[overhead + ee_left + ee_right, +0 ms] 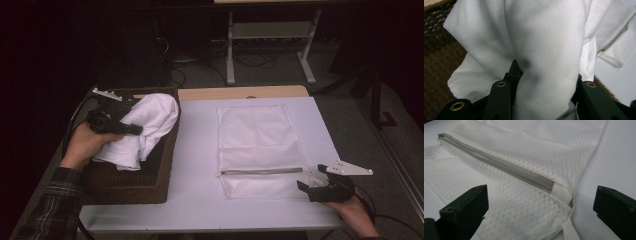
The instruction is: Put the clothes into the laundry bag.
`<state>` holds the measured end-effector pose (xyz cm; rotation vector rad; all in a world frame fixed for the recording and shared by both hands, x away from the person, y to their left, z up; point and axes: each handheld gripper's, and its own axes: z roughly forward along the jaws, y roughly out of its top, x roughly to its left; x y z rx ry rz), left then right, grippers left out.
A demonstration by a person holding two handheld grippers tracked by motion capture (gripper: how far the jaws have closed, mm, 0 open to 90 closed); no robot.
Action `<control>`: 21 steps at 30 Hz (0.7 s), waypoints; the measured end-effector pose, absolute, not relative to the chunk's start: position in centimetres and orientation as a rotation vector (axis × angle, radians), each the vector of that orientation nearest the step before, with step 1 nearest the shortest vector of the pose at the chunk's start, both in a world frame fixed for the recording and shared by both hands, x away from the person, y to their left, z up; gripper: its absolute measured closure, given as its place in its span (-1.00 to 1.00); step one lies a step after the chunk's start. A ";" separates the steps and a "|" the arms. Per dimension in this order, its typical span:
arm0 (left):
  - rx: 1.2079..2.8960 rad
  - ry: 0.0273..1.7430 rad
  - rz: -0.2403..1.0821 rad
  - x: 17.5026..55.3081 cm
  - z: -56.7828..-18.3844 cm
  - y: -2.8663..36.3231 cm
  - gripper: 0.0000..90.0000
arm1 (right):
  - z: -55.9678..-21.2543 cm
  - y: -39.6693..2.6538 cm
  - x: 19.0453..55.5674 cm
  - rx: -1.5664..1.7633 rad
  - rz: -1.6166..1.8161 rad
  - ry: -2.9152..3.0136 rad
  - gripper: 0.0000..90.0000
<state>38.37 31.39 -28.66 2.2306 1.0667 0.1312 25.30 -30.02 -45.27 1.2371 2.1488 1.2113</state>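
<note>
A white cloth (544, 50) hangs bunched between the two black fingers (499, 100), which squeeze it. A brown woven basket (436, 57) sits behind it on the left.

1 white cloth (145, 127), 1 mesh bag (257, 145) w/ 1 zip (262, 171), 1 basket (145, 192), 1 table (195, 150), 2 grippers.

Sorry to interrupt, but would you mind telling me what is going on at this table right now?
A person is working with a hand-held tool in each hand. The left tool is clamped on a white cloth and holds it over a brown wicker basket at the table's left. The right tool sits open at the near right corner of a white mesh laundry bag, which lies flat on the white table with its grey zipper closed.
</note>
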 end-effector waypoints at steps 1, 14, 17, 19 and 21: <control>2.231 1.055 0.129 38.3 -28.5 31.1 0.33 | -45.3 -30.0 25.3 1.238 1.211 2.149 -1.00; 2.215 0.952 0.102 37.1 -26.5 27.6 0.33 | -45.3 -30.0 25.3 1.237 1.212 2.150 -1.00; 2.218 0.930 0.096 37.0 -26.3 26.7 0.33 | -45.3 -30.0 25.3 1.237 1.213 2.150 -1.00; 2.223 0.908 0.091 36.9 -26.1 25.9 0.33 | -45.3 -30.0 25.3 1.235 1.213 2.150 -1.00; 2.221 0.891 0.083 36.8 -26.0 25.3 0.33 | -45.3 -30.0 25.3 1.236 1.213 2.151 -1.00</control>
